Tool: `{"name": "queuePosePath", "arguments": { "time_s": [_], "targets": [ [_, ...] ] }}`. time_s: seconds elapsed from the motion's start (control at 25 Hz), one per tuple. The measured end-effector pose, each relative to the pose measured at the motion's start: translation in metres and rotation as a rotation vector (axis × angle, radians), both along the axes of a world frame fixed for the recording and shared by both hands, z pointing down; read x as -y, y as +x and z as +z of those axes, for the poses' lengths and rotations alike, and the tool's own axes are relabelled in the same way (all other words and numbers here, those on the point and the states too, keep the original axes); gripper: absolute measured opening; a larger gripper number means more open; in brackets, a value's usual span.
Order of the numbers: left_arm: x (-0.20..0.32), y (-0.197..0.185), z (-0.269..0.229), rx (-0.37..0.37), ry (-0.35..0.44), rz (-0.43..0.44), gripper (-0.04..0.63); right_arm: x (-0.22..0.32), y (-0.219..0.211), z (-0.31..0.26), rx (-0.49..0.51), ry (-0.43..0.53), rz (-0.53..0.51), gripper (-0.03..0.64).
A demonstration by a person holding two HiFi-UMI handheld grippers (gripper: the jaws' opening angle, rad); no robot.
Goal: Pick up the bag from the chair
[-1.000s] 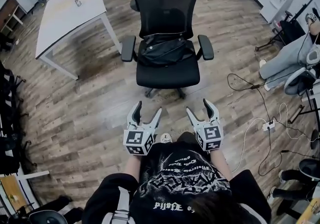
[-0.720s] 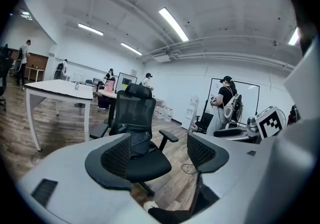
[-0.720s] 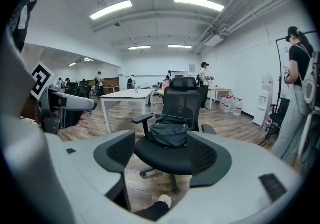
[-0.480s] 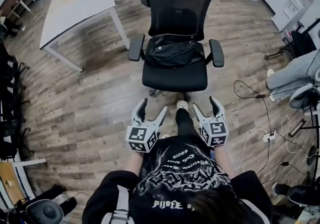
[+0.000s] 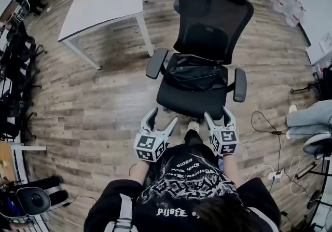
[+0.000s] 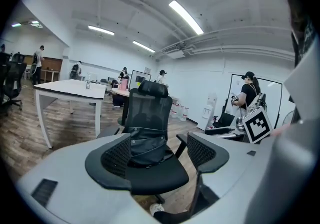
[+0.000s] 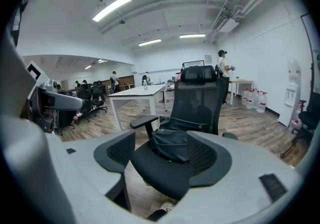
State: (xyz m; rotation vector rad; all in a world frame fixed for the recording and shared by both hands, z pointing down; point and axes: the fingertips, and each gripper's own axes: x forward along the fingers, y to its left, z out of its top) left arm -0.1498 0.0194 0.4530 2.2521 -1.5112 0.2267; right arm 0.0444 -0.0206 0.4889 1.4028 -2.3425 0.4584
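the black bag point(image 5: 196, 71) lies slumped at the back of the seat of a black mesh chair point(image 5: 193, 104), leaning on the backrest between the armrests, in the upper middle of the head view. lower in the frame, just short of the seat's front edge, the left gripper point(image 5: 162, 119) and the right gripper point(image 5: 218, 114) point at it side by side. both have their jaws spread with nothing between them; in each gripper view the bag shows through the gap but well apart from the jaws.

this looks like the approach step, with no grasp made yet. the next move likely calls for reaching over the seat and pinching a fold or strap, since the bag looks limp.

count: one bag, one chair bearing it, two armrests, two grippers, one white table point(image 5: 104, 2) at upper left.
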Motion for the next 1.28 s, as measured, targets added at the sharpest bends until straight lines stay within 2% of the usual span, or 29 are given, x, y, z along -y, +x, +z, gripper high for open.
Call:
{"name": "queuePosePath", "arguments": {
  "time_s": [0.36, 0.64, 1.0, 1.28],
  "targets": [
    [0.098, 0.042, 0.006, 0.007, -0.030, -0.057, 0.360, 0.110, 0.040, -0.004, 0.008, 0.005, -0.084, 0.334],
    [0.155, 0.073, 0.016, 0.010, -0.056, -0.083, 0.360, 0.168, 0.073, 0.006, 0.013, -0.015, -0.117, 0.334],
    [0.188, 0.082, 0.036, -0.003, -0.128, -0.105, 0.360, 0.195, 0.086, 0.021, 0.015, -0.064, -0.142, 0.334],
    [0.211, 0.081, 0.055, 0.012, -0.182, -0.066, 0.360, 0.207, 0.087, 0.035, 0.010, -0.106, -0.134, 0.334]
  ]
}}
